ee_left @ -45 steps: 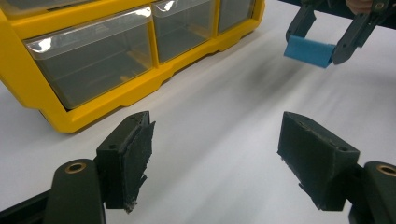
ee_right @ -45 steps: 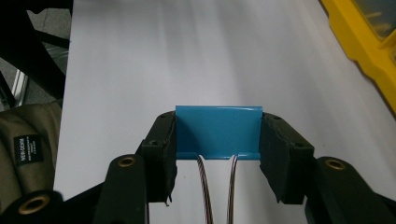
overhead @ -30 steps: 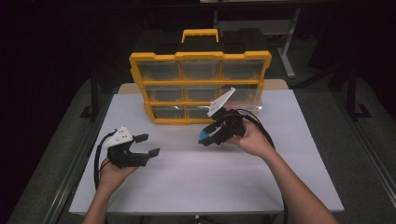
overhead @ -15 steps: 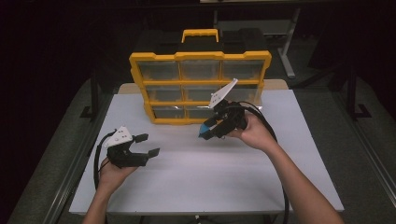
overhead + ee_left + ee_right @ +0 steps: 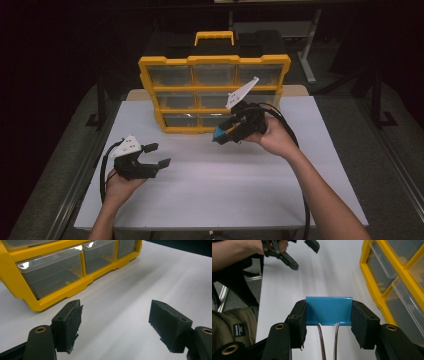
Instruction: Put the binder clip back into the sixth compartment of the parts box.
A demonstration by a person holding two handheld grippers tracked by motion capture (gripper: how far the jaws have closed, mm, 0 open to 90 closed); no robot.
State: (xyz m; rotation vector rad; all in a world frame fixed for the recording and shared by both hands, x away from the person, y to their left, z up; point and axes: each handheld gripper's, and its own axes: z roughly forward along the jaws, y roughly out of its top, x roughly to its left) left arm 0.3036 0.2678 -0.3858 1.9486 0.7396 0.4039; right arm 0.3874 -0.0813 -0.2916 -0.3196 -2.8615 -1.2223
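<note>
A yellow organizer [image 5: 215,60] with clear drawers stands upright at the back of the white table [image 5: 225,190]. My right gripper [image 5: 226,133] hovers just in front of its lower right drawers, pointing left and down, shut on a small blue plate [image 5: 219,136]. In the right gripper view the blue plate [image 5: 328,310] spans the gap between both pads of my right gripper [image 5: 328,315], with two thin striped wires [image 5: 321,340] running under it. My left gripper [image 5: 159,154] is held low over the table's left side, open with nothing between its pads [image 5: 71,322].
The organizer's bottom drawers [image 5: 52,277] lie close ahead of the left gripper. A black cable [image 5: 301,165] trails from the right gripper along the forearm. Dark floor drops off past the table's left edge [image 5: 260,290]. Khaki clothing [image 5: 234,325] is near that edge.
The right hand has risen a little with the blue plate, toward the organizer's front. The left hand and its gripper have stayed put.
</note>
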